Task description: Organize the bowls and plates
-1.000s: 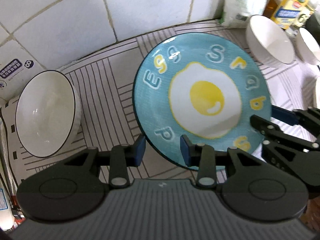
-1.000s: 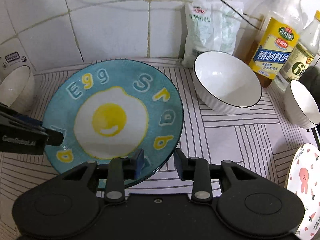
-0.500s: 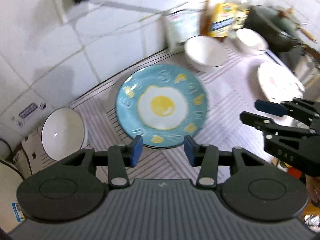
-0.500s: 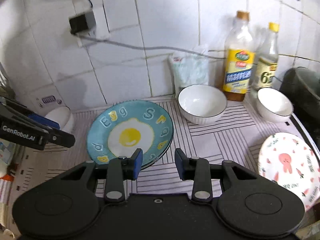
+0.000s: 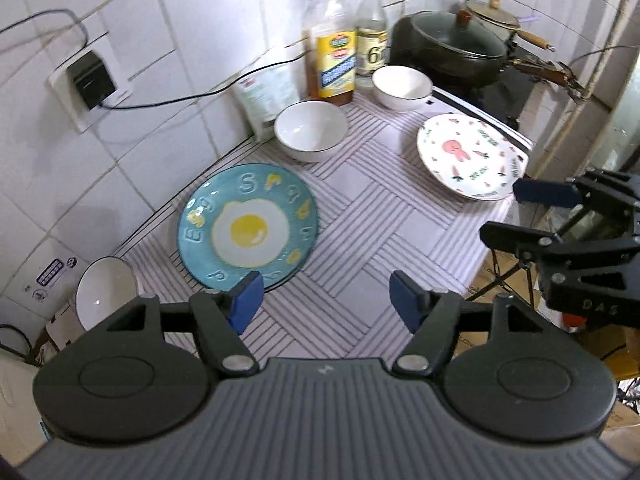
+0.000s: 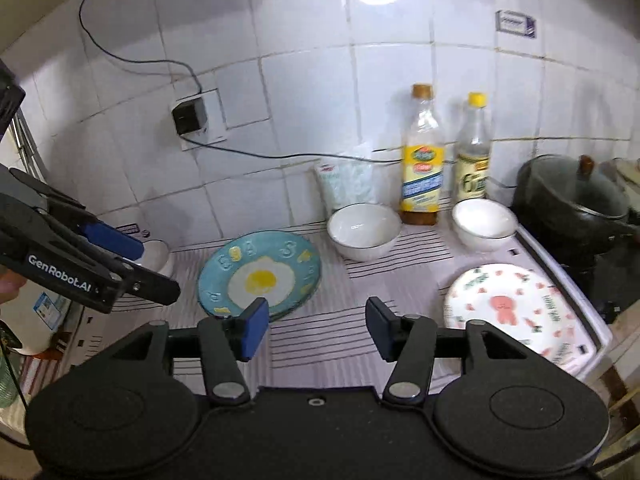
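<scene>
While both grippers hung back above the near edge of the worktop, neither held anything: the left gripper had its blue fingers spread wide apart, and the right gripper stood just as open.

The crockery lay scattered over the striped mat. The blue plate with the fried-egg picture sat flat at the left centre of the left view, and the white plate with the pink cartoon lay toward the right edge, its rim seeming to reach the lip of the worktop. One white bowl stood in the upper middle of the frame beside a packet; a second bowl stood before the two bottles, close to the black pot. A third bowl sat at the lower left, off the mat by the wall.

All of it looked like glazed ceramic, so I judged it stiff, fairly heavy, slick and quick to chip if knocked together. The plates offered only their thin raised rims, so a pinch across the edge seemed the sensible hold. The bowls, being deeper, would likely take one finger inside the wall and one outside. The cartoon plate struck me as the riskiest, sitting so near the drop.
</scene>
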`<control>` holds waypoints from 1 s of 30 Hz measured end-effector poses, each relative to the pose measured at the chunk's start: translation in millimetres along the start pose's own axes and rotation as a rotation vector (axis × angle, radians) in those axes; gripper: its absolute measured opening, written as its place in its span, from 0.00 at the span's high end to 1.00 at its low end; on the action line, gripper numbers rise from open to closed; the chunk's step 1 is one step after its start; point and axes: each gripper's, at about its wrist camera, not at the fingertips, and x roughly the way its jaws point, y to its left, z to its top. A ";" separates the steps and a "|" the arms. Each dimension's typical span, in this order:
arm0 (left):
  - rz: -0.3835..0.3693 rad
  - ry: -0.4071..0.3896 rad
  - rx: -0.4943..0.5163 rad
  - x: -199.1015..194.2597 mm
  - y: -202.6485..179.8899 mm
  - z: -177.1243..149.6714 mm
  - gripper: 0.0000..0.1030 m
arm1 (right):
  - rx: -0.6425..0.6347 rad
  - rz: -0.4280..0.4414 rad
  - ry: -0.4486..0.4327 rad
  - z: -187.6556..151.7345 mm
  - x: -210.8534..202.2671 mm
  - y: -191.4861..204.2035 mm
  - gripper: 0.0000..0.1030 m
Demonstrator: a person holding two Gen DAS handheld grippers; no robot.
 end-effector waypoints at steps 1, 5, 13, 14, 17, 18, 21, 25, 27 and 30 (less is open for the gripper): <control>-0.001 -0.002 0.003 0.0 -5.4 0.9 0.29 | -0.007 -0.006 -0.005 -1.8 -4.2 -5.6 0.40; 0.001 0.003 0.013 6.5 -29.2 7.8 0.23 | -0.030 -0.022 -0.028 -8.8 -16.4 -33.7 0.31; -0.036 0.001 -0.007 38.4 -83.7 35.4 0.10 | -0.020 -0.001 0.052 -19.1 -21.1 -101.4 0.30; -0.044 -0.003 -0.013 43.2 -89.7 38.2 0.10 | -0.022 0.001 0.056 -20.6 -20.3 -110.7 0.29; -0.045 0.007 -0.049 61.5 -104.9 48.4 0.10 | -0.036 -0.009 0.045 -26.5 -15.9 -141.8 0.28; -0.043 0.004 -0.065 67.2 -109.6 51.5 0.10 | -0.043 -0.012 0.030 -29.3 -13.3 -153.4 0.28; -0.003 0.000 -0.106 85.4 -121.9 60.3 0.10 | -0.065 -0.024 -0.007 -35.8 -1.1 -185.2 0.18; 0.015 -0.002 -0.185 109.5 -131.5 67.7 0.10 | -0.093 -0.016 -0.026 -44.6 18.3 -223.2 0.18; 0.017 0.009 -0.233 125.5 -135.6 70.0 0.10 | -0.109 -0.004 -0.002 -50.0 34.4 -241.3 0.18; 0.012 0.018 -0.280 148.8 -139.6 70.8 0.10 | -0.099 0.003 0.033 -58.2 60.3 -265.4 0.18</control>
